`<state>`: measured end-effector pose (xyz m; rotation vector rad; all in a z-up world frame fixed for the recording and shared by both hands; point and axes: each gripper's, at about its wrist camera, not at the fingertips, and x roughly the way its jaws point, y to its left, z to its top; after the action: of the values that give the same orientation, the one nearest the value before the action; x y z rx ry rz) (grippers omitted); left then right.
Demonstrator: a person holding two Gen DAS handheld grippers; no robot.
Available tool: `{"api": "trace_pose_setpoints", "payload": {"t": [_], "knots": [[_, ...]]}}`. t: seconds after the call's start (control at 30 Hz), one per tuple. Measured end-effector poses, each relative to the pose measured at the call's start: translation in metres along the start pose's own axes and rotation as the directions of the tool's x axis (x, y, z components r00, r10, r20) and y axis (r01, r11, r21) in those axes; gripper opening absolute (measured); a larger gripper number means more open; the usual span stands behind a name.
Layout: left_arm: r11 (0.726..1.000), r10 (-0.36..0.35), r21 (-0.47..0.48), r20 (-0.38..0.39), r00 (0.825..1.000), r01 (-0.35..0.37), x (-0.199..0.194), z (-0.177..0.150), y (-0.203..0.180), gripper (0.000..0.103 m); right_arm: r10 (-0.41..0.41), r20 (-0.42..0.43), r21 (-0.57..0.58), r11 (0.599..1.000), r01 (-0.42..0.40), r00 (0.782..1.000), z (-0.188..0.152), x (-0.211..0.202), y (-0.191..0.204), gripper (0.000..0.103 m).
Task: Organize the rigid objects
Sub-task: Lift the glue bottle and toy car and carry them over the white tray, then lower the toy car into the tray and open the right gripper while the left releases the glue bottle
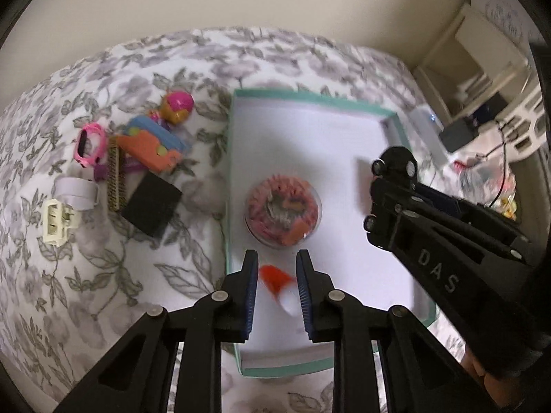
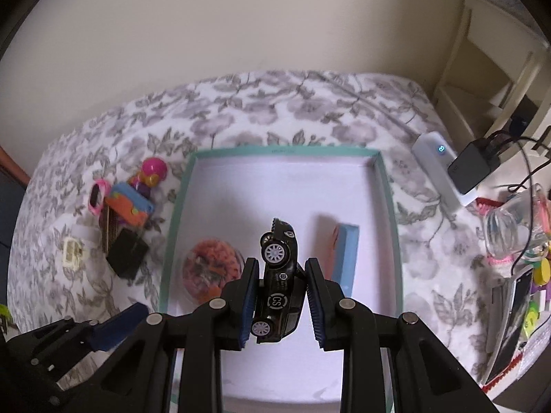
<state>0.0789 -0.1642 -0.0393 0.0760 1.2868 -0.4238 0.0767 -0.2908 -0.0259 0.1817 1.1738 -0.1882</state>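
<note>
Right wrist view: right gripper clamps the car; lower it onto bare tray floor. Left gripper, nearly closed, holds nothing.

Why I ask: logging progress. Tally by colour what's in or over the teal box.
Pink-orange round container: 1
Blue block: 1
Red-and-white piece: 1
Black toy car, held by right gripper: 1
Total: 4

Left wrist view: looked steeply down along its own fingers, close above the near end of the teal-rimmed box.
Right wrist view: same steep downward tilt, set slightly farther back.
Shared: box, flowered bedspread.
</note>
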Motion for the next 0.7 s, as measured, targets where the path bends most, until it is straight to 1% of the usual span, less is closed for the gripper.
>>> {"api": "trace_pose_setpoints", "payload": {"t": [0.1,0.3,0.57,0.7], "knots": [[1.000,0.002,-0.003,-0.030,1.000,-0.002,0.010,-0.002,0.000,0.021,0.005,-0.024,-0.010,1.000,-0.005,1.000,-0.003,0.009,0.003,0.030],[1.000,0.023,0.009,-0.047,0.999,-0.023,0.018,-0.005,-0.003,0.021,0.005,-0.067,-0.013,1.000,-0.006,0.998,-0.008,0.025,0.006,0.030],[0.999,0.038,-0.005,-0.050,0.998,-0.039,0.019,-0.003,0.001,0.021,-0.013,-0.112,-0.005,1.000,0.012,0.994,-0.012,0.037,0.003,0.030],[0.998,0.058,-0.006,-0.048,0.997,-0.059,0.017,-0.001,0.003,0.021,-0.012,-0.116,0.002,1.000,0.012,0.993,-0.012,0.037,0.002,0.030]]}}
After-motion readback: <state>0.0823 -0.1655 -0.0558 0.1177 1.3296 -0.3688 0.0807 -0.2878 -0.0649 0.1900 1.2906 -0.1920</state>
